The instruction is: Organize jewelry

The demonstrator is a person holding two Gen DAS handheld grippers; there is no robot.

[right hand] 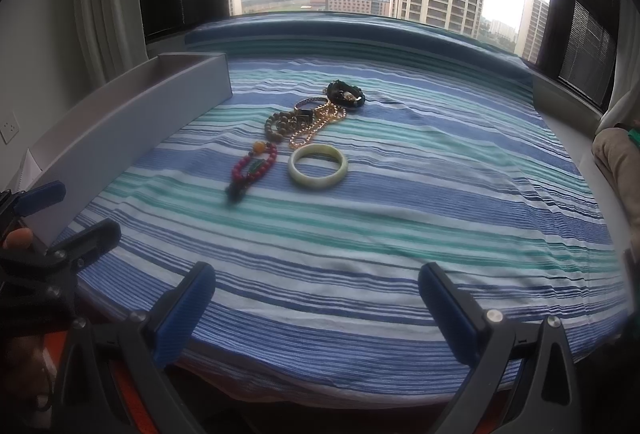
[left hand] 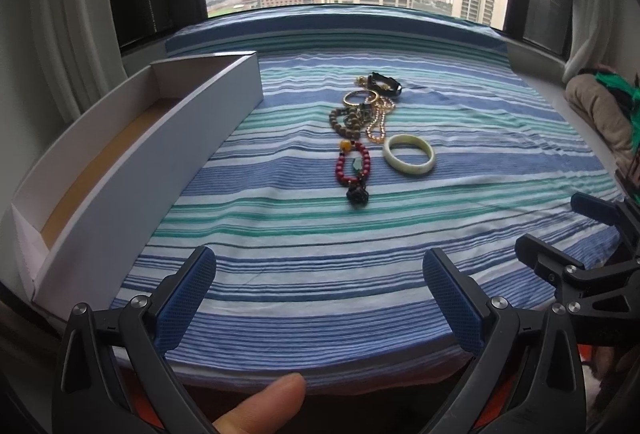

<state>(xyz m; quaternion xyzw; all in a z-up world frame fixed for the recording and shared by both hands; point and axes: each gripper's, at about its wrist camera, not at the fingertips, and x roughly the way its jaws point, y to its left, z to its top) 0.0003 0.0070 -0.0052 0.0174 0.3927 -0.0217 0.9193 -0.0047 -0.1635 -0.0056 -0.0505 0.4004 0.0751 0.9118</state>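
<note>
Holding: both tools empty above the near edge of the striped cloth (left hand: 304, 226); nothing is picked up yet, so your step in hand is, by my reading, the first pick.
Left gripper (left hand: 319, 294): fingers spread wide, nothing between them, at the bottom centre of its own view; your thumb (left hand: 264, 402) shows below it.
Right gripper (right hand: 316, 308): likewise spread wide and empty, bottom centre of its own view.
Jade bangle (right hand: 318, 167): pale green ring lying flat, centre of the frame, apart from the pile; the easiest first target. Bring one finger inside the ring and one outside, then close on the band.
Red bead bracelet (left hand: 353, 165): just left of the bangle, with a dark pendant (left hand: 357, 195) at its near end. Pinch the bead strand, not the pendant, which would likely swing.
Tangled pile (left hand: 362, 114): brown beads, gold bangles and a gold chain overlapping above the bangle. Leave this until the loose pieces are gone; the chain may drag its neighbours.
Dark piece (left hand: 385, 84): farthest item, at the top of the pile; its kind is unclear.
White tray (left hand: 100, 194): long open box along the left of the frame, looks empty; the likely destination. Lift pieces clear of its near wall before releasing.
</note>
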